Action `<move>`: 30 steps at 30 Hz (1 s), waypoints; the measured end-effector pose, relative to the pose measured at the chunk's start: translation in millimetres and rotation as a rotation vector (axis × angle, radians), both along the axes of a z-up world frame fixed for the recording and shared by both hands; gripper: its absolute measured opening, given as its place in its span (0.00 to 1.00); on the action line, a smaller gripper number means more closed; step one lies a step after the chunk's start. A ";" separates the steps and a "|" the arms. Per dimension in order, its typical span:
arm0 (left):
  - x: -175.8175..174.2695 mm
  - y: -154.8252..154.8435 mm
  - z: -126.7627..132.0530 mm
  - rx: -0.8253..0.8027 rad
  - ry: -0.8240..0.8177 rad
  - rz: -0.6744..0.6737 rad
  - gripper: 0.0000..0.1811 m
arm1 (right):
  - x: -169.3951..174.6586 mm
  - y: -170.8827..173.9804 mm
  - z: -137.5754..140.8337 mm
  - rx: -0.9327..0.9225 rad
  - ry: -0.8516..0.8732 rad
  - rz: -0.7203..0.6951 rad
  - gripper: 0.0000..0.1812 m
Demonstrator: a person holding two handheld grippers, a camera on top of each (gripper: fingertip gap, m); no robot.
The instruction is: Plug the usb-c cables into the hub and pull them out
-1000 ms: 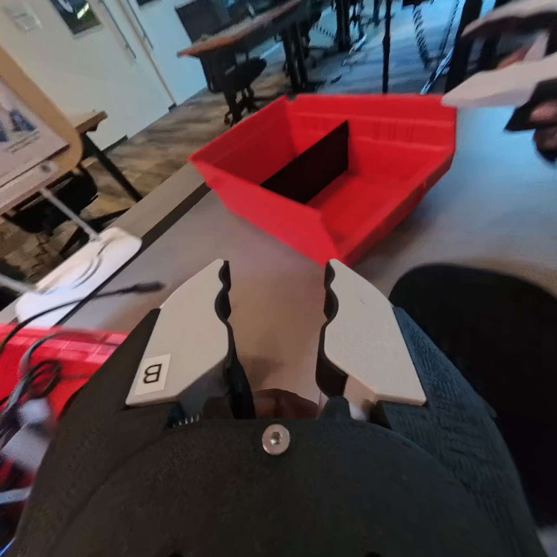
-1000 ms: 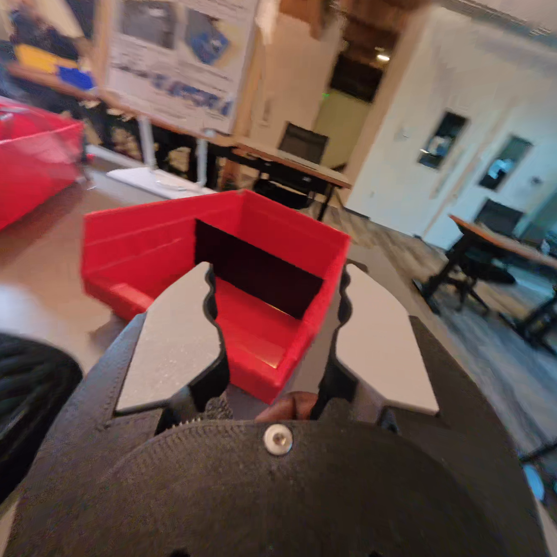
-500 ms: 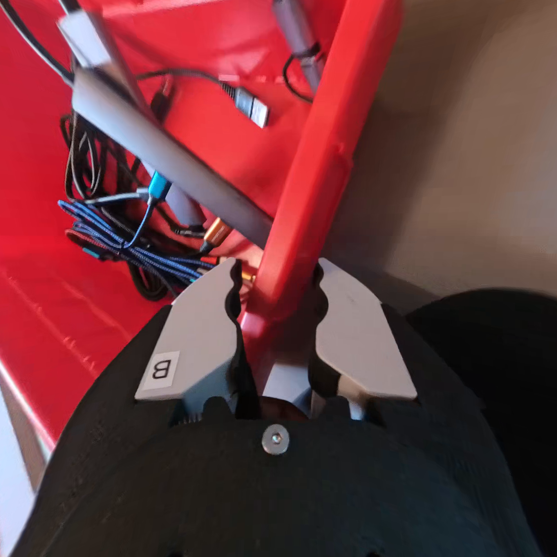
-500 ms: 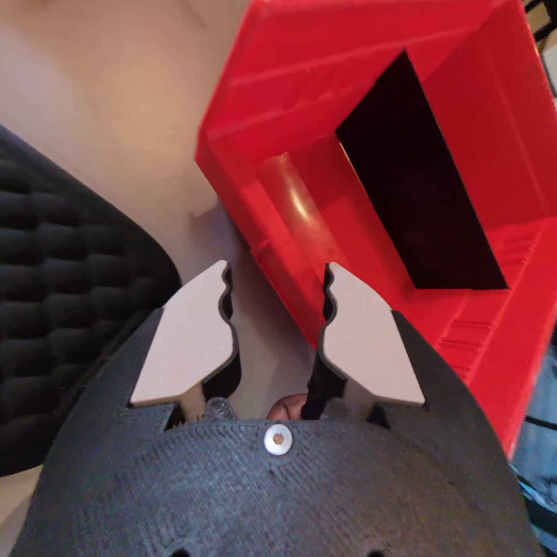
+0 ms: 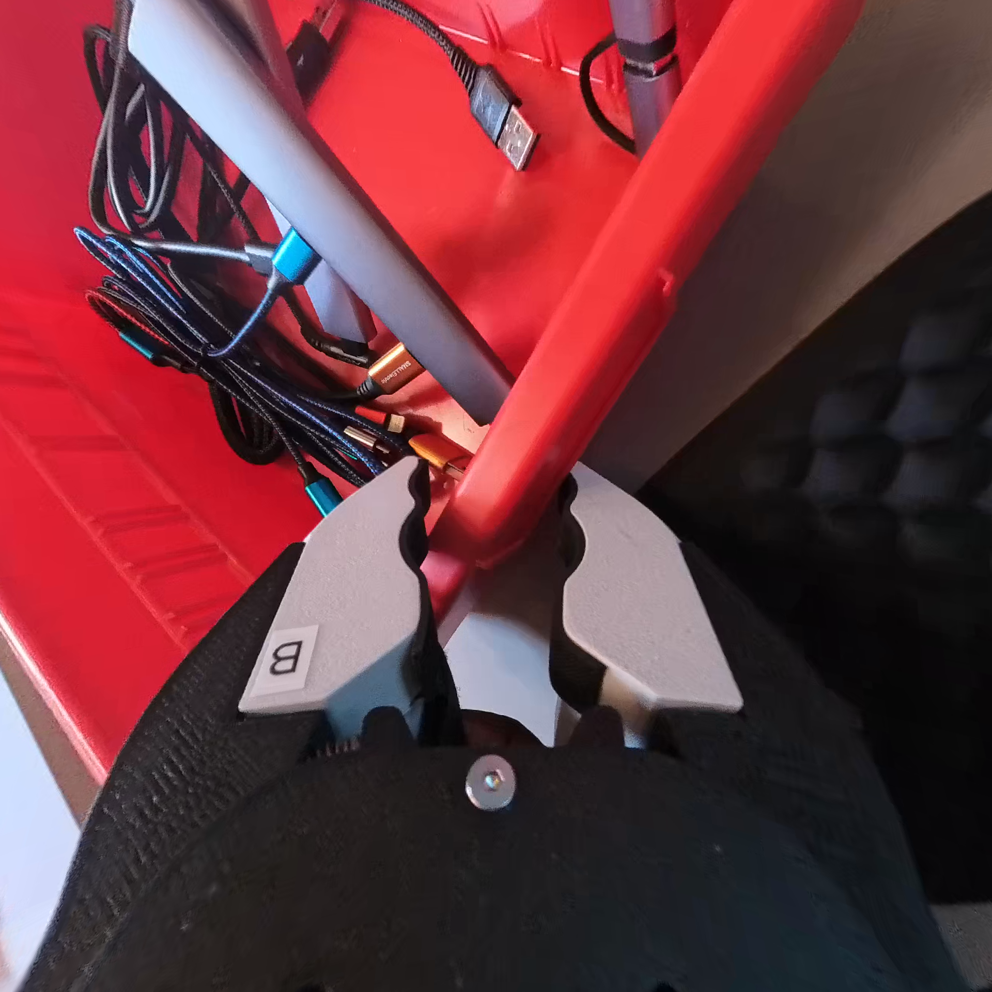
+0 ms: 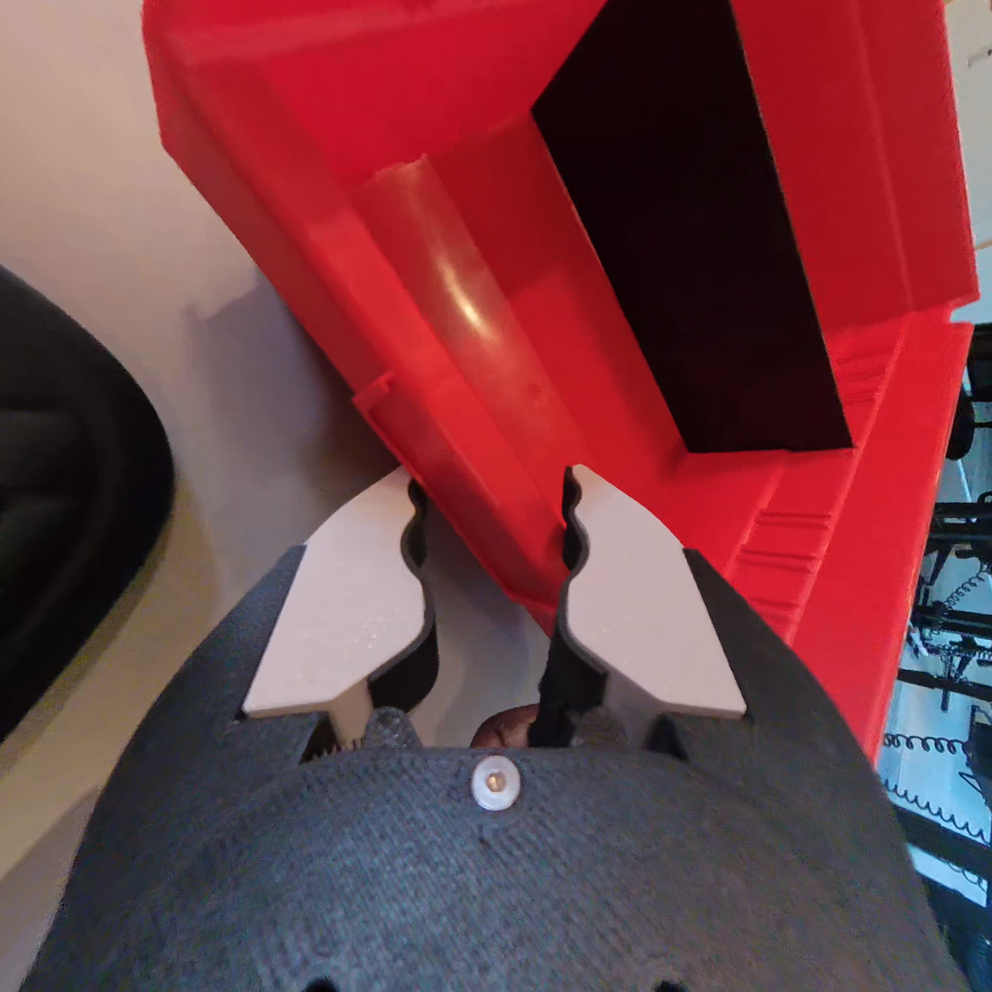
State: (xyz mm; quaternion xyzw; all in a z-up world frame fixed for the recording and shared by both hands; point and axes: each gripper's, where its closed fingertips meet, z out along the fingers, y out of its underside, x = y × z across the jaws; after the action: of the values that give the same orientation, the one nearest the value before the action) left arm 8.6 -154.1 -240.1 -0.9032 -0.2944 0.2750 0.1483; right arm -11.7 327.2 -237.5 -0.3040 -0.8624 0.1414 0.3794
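Note:
In the left wrist view a red bin (image 5: pixel 617 322) holds a long grey hub (image 5: pixel 333 214), a second grey hub (image 5: pixel 644 70), a tangle of blue and black braided cables (image 5: pixel 241 376), a USB-A plug (image 5: pixel 504 123) and an orange-shelled plug (image 5: pixel 392 367). My left gripper (image 5: pixel 491 478) is open, and the bin's near rim corner lies between its jaws. I cannot tell whether the fingers touch the rim. In the right wrist view my right gripper (image 6: pixel 491 478) is open over the near wall of a second red bin (image 6: pixel 429 268), whose visible part holds only a black divider (image 6: pixel 698 268).
A black foam mat lies between the bins, at the right of the left wrist view (image 5: pixel 859 483) and the left of the right wrist view (image 6: pixel 64 456). The grey table (image 6: pixel 96 161) shows around both bins. Chairs and coiled cords stand beyond the table's right edge (image 6: pixel 955 644). About 50 cm separates my left fingertips from my right.
Both grippers tipped down from looking across the room and came close over the bins. The left swung to the cable bin's rim, the right to the other bin's wall. Both jaw gaps narrowed somewhat.

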 end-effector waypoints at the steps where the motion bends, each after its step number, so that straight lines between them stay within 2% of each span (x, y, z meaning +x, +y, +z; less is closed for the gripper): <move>1: 2.8 -6.5 0.2 -0.005 0.001 0.001 0.26 | 2.9 4.6 -0.1 0.004 -0.012 -0.010 0.27; 10: 34.8 -63.7 0.9 -0.003 0.006 0.062 0.26 | 30.0 40.6 -0.4 0.002 -0.059 -0.052 0.28; 13: 46.5 -78.7 1.5 -0.017 0.025 0.042 0.25 | 34.6 46.1 -0.3 -0.019 -0.056 -0.060 0.29; 21: 72.1 -96.2 1.5 -0.057 0.026 -0.035 0.22 | 48.1 58.6 -0.3 -0.049 -0.086 -0.085 0.32; 30: 70.2 -113.8 2.2 -0.079 0.054 -0.050 0.23 | 56.2 65.2 1.2 -0.058 -0.108 -0.131 0.35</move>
State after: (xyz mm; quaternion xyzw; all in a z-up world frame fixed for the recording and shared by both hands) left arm 78.8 -268.0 -237.9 -0.9076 -0.2567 0.3070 0.1272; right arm 44.4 392.4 -236.3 -0.3779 -0.8554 0.1246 0.3317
